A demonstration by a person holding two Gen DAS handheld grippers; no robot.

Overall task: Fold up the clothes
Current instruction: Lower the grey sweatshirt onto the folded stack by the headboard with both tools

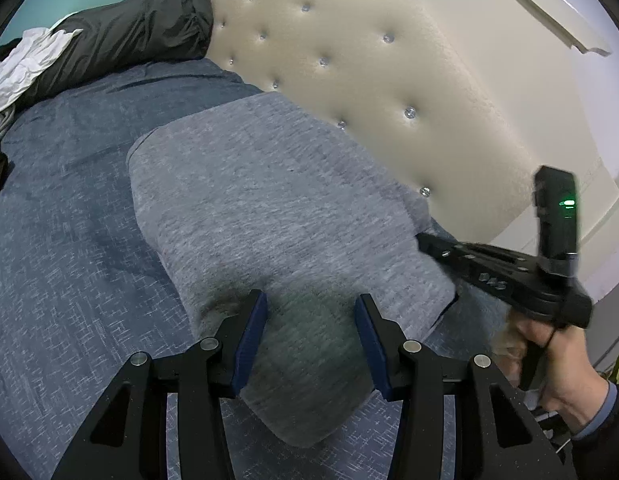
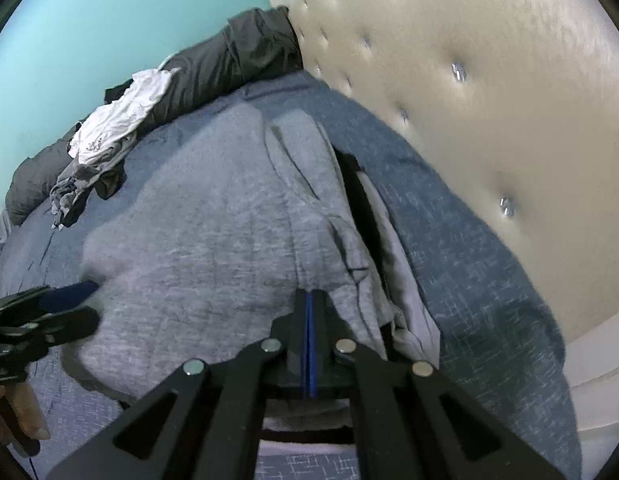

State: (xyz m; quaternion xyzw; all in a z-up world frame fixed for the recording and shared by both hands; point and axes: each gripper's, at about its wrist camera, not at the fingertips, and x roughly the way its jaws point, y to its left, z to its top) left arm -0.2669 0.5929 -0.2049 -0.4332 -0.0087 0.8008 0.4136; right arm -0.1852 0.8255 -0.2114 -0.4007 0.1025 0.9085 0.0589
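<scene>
Grey garment (image 1: 277, 200) lies on the bed (image 1: 69, 240), directly under and ahead of both tools, and it already looks like a compact, thick packet with rounded corners. Left tool (image 1: 311, 340) is nearest to its close end: the two blue-padded fingers stand wide apart, one on each side of a narrow rounded part of the cloth, and they grip nothing. From this tool the long axis of the garment runs straight away, toward the padded headboard (image 1: 389, 80). Right tool (image 2: 309, 344) is at the right edge of the garment, beside the headboard side; its fingers are pressed fully together, and the grey cloth is bunched right at their tips, so I judge that it pinches a fold of this edge, where a dark strip and paler layers also show. The fabric is a soft heathered knit, quite smooth on top with wrinkles only near the right tool. Whether one more fold is coming or the packet is finished, I cannot tell. Far beyond the left tool a pile of clothes (image 1: 49, 60), dark and white, waits by the wall.
</scene>
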